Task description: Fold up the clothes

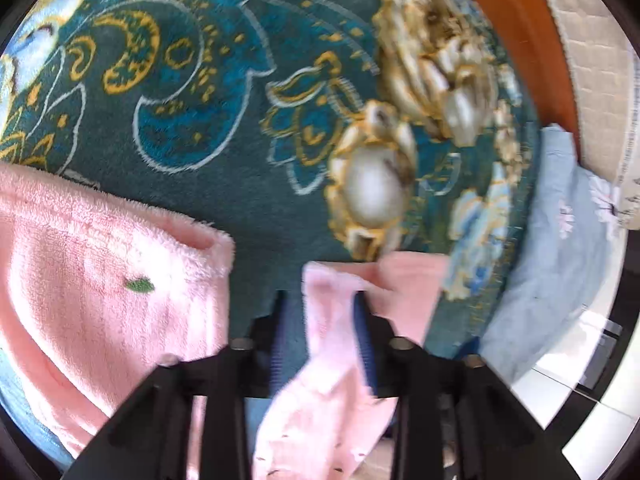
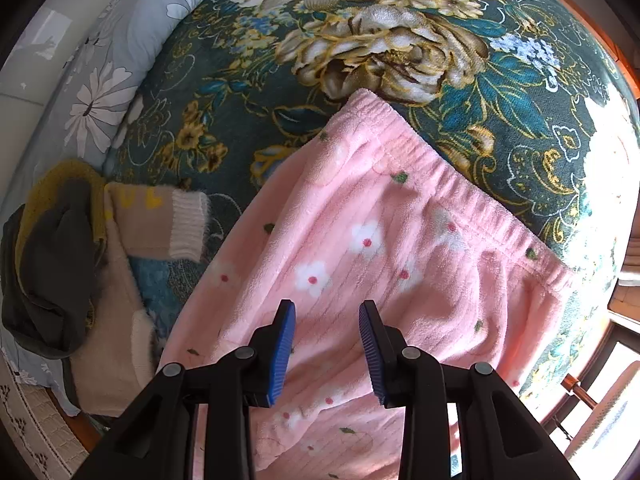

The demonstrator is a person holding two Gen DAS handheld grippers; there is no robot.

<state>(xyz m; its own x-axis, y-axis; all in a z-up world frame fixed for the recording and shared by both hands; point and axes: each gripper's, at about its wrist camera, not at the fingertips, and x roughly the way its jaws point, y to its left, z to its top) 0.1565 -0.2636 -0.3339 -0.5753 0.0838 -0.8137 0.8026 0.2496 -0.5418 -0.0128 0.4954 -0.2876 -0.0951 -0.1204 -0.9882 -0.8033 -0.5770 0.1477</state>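
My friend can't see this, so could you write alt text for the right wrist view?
An open gripper hovers over pink flowered fleece trousers lying on a teal floral blanket. A pile of other clothes sits to the left.

Teal floral blanket [image 2: 248, 80] bears pink fleece pants [image 2: 400, 264] and sweaters [image 2: 152, 220].

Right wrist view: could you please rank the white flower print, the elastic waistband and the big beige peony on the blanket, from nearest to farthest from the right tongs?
1. White flower print on the pink fleece pants, just ahead of the right tongs.
2. Elastic waistband, farther up, to the right.
3. Big beige peony on the blanket, beyond the waistband.
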